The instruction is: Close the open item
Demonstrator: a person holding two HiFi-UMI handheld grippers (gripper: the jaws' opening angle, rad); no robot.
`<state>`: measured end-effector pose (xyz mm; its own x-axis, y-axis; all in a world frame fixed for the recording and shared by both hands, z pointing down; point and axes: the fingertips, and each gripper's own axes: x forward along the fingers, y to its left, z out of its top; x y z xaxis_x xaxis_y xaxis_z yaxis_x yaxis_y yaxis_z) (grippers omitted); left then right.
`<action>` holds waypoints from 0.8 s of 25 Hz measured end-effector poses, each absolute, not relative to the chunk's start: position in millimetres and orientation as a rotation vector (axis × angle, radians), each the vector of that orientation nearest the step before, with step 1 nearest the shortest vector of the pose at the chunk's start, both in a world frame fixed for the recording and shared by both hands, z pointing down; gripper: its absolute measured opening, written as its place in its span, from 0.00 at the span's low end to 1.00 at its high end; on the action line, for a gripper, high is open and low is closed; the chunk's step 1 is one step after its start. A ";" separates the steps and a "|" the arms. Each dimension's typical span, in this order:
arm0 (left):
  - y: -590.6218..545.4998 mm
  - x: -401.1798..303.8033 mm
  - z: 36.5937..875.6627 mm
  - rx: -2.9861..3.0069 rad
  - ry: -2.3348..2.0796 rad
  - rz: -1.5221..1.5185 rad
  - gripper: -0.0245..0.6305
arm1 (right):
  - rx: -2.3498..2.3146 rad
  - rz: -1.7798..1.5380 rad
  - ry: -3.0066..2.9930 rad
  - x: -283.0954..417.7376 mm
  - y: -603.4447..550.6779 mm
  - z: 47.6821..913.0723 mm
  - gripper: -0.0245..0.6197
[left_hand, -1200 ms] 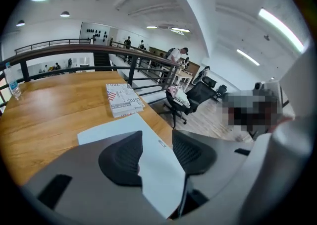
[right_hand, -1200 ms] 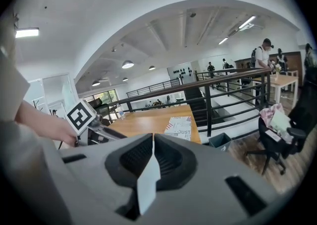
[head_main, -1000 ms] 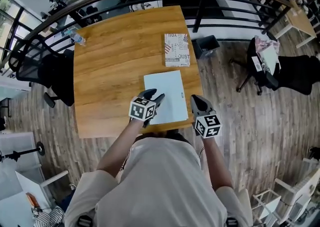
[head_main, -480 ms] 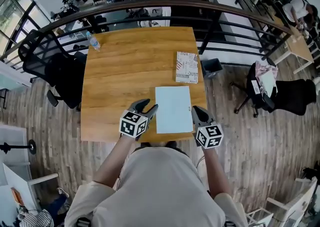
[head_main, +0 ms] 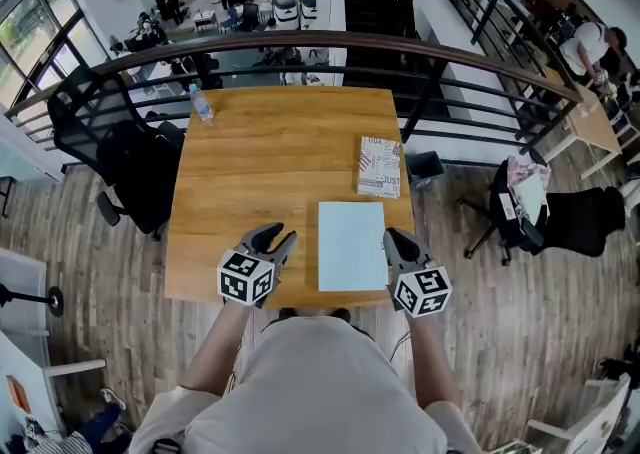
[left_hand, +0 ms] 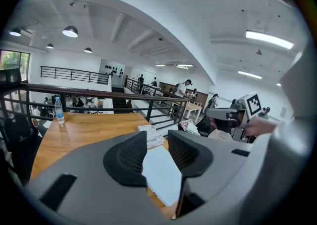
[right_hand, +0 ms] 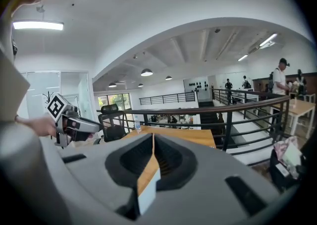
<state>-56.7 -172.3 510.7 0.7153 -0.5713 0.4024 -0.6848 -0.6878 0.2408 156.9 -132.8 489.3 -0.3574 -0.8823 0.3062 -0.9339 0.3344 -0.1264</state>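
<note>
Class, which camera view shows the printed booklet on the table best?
The head view: the printed booklet lies whole and unobstructed near the table's right edge. The left gripper view shows only a foreshortened part of it, seen at a low angle. The right gripper view does not show it.

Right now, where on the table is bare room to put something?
Left and middle of the table are bare, from the water bottle down to the left tool, its jaws closing, empty. The right side is crowded: patterned booklet, pale notebook, right tool.
</note>
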 end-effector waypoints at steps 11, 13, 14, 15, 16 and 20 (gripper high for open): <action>-195.1 -99.3 485.5 2.547 -1.150 0.303 0.12 | 1.619 0.314 -2.388 134.0 -158.0 462.6 0.06; -199.8 -105.1 479.8 2.554 -1.181 0.288 0.11 | 1.619 0.292 -2.405 130.6 -162.3 457.6 0.06; -201.3 -107.3 477.4 2.559 -1.186 0.279 0.11 | 1.620 0.278 -2.417 128.7 -163.8 454.7 0.06; -201.7 -109.3 475.1 2.564 -1.185 0.266 0.11 | 1.622 0.261 -2.431 126.7 -164.5 452.0 0.06; -201.6 -111.1 472.9 2.572 -1.182 0.248 0.11 | 1.627 0.242 -2.444 124.9 -164.7 449.5 0.06; -203.8 -116.2 465.7 2.594 -1.202 0.182 0.09 | 1.648 0.164 -2.478 122.1 -165.5 439.6 0.06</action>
